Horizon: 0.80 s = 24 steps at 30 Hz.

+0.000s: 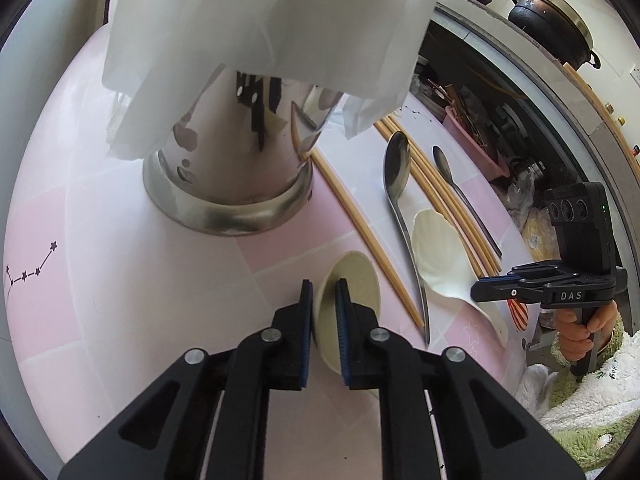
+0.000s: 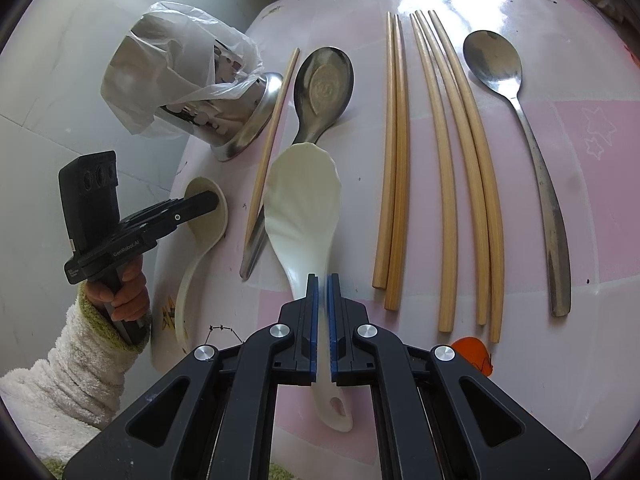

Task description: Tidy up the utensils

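Clearly, right tool [image 2: 323, 280] pinches glossy white scalloped spoon [image 2: 304, 200] by handle.

Black pot [image 1: 550, 26], pink basket [image 1: 476, 142].

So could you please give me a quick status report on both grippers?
Left gripper shut on cream spoon's bowl rim. Right gripper shut on white rice paddle's handle. Steel holder bag-covered; single chopstick lies beside it.
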{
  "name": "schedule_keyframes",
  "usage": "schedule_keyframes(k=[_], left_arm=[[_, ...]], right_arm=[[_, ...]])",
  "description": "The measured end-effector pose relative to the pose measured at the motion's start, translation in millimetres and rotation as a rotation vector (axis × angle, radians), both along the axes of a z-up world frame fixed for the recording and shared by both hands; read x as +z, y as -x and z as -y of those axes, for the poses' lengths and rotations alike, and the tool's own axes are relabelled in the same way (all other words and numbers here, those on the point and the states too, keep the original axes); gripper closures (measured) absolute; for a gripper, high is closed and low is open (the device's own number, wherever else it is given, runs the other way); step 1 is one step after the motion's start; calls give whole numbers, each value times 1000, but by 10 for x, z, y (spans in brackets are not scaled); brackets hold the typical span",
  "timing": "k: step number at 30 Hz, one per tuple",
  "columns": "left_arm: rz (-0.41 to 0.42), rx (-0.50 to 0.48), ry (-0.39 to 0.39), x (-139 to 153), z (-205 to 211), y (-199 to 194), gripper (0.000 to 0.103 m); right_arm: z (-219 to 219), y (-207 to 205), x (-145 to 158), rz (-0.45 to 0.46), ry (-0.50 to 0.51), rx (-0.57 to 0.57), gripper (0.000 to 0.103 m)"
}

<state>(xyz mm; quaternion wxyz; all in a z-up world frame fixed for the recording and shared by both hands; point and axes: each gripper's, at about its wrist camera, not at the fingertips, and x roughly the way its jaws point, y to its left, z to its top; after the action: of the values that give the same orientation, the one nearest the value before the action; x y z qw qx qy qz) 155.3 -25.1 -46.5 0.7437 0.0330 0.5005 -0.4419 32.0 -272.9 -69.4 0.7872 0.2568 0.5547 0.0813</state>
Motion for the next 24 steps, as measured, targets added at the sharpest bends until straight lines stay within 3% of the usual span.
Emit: schedule_keyframes(k=[12, 15, 19, 24], left_arm=[[60, 69, -28, 65, -94, 227, 97], [66, 91, -30, 80, -148, 273, 97], [63, 122, -30, 64, -214, 304, 97], [62, 144, -36, 43, -259, 322, 96]], right_arm=[[-11, 31, -7, -22, -3, 18, 100], [-38, 19, 29, -20, 25, 55, 95], [-79, -67, 132, 23, 104, 83, 71], [-114, -281, 271, 93, 167, 128, 69]])
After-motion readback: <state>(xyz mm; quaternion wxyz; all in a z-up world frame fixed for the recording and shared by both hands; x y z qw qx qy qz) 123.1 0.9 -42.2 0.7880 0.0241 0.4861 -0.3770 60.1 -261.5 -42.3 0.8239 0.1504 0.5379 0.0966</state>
